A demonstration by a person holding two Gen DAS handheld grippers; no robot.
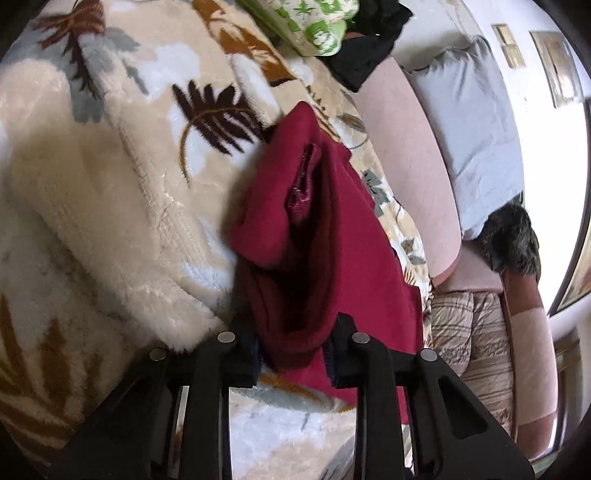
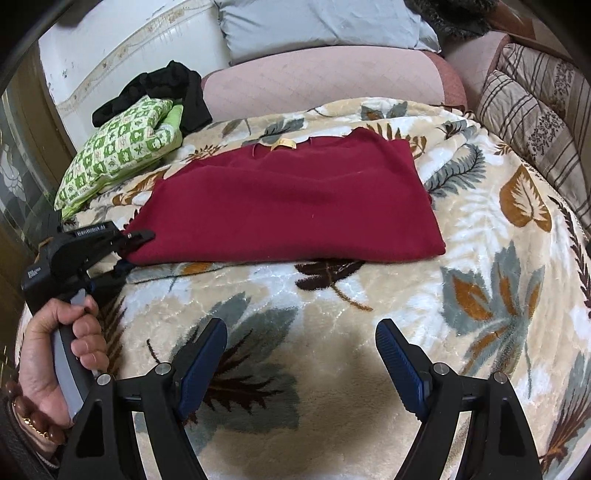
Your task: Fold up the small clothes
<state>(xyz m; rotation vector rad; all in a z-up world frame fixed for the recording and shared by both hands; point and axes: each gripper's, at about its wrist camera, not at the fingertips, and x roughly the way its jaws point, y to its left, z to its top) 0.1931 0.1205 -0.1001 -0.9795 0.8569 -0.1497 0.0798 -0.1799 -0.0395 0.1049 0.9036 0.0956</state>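
Observation:
A dark red garment (image 2: 288, 206) lies partly folded on the leaf-patterned blanket (image 2: 332, 302), its neck label at the far edge. My left gripper (image 1: 295, 354) grips the garment's near-left edge; red cloth (image 1: 314, 240) bunches between its fingers. It also shows at the left of the right wrist view (image 2: 129, 247), held by a hand. My right gripper (image 2: 301, 354) is open and empty above the blanket, in front of the garment and apart from it.
A green-and-white patterned bundle (image 2: 122, 155) with black clothes (image 2: 166, 92) on it lies at the back left. A pink cushion (image 2: 321, 81) and a grey pillow (image 2: 317, 26) stand behind. A striped quilt (image 2: 535, 122) is at the right.

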